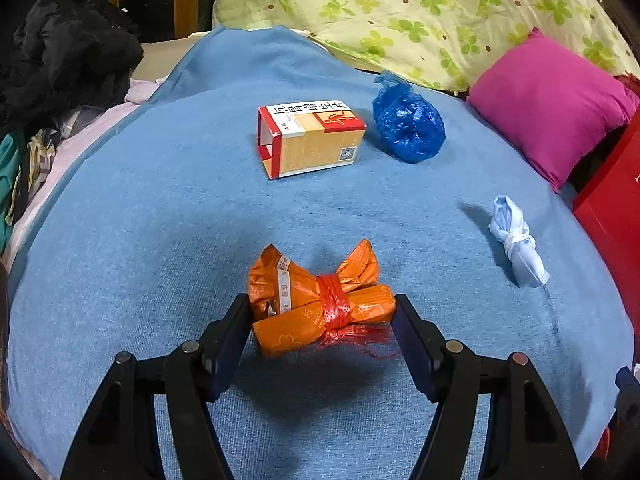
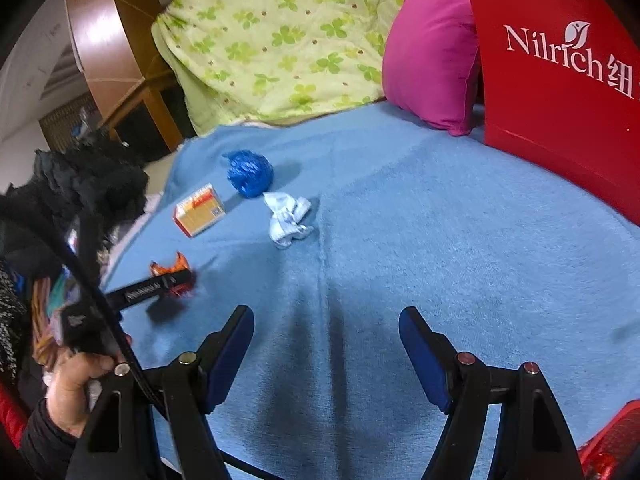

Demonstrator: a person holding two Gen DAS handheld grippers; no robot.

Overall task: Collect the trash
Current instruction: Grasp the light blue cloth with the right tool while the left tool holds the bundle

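An orange wrapper bundle (image 1: 320,304) tied with red string lies on the blue blanket (image 1: 160,240). My left gripper (image 1: 322,316) is open with a finger on each side of the bundle. The bundle (image 2: 170,266) also shows in the right wrist view, partly hidden by the left gripper's finger. An orange and red carton (image 1: 310,138), a blue plastic bag ball (image 1: 408,122) and a knotted pale blue cloth (image 1: 516,240) lie farther off. My right gripper (image 2: 326,332) is open and empty above bare blanket.
A red Nilrich paper bag (image 2: 560,92) stands at the right. A magenta pillow (image 1: 548,108) and a green clover quilt (image 1: 420,12) lie behind. Dark clothes (image 1: 68,52) are piled at the left. A hand (image 2: 76,384) holds the left gripper.
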